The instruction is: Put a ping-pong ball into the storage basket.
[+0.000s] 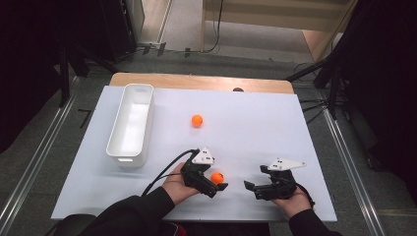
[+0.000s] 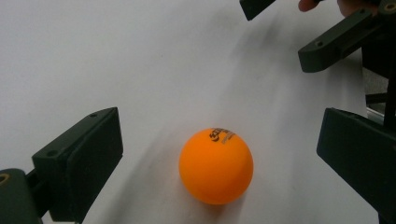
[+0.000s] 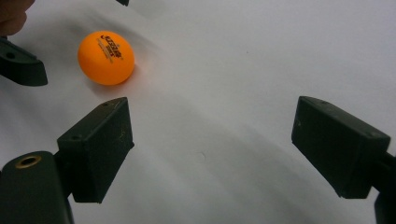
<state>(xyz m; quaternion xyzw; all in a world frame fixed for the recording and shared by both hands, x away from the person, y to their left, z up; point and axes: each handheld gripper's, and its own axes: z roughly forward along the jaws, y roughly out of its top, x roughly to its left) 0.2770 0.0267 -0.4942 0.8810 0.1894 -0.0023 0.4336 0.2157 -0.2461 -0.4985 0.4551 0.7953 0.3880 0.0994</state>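
Observation:
Two orange balls lie on the white table sheet (image 1: pixel 275 128). The near ball (image 1: pixel 217 177) (image 2: pixel 215 166) rests on the sheet between the wide-apart jaws of my left gripper (image 1: pixel 218 178), which is open and does not touch it. The far ball (image 1: pixel 197 120) lies alone near the table's middle. To the right of the near ball my right gripper (image 1: pixel 255 177) (image 3: pixel 210 154) is open with nothing between its jaws. In the right gripper view the near ball (image 3: pixel 106 57) lies ahead at upper left, a short way beyond that gripper's fingertips (image 3: pixel 100 140).
A long white bin (image 1: pixel 132 125) stands on the left part of the table, with nothing visible inside. The table's wooden far edge (image 1: pixel 196 81) shows beyond the sheet. Dark stands and cables ring the table on the floor.

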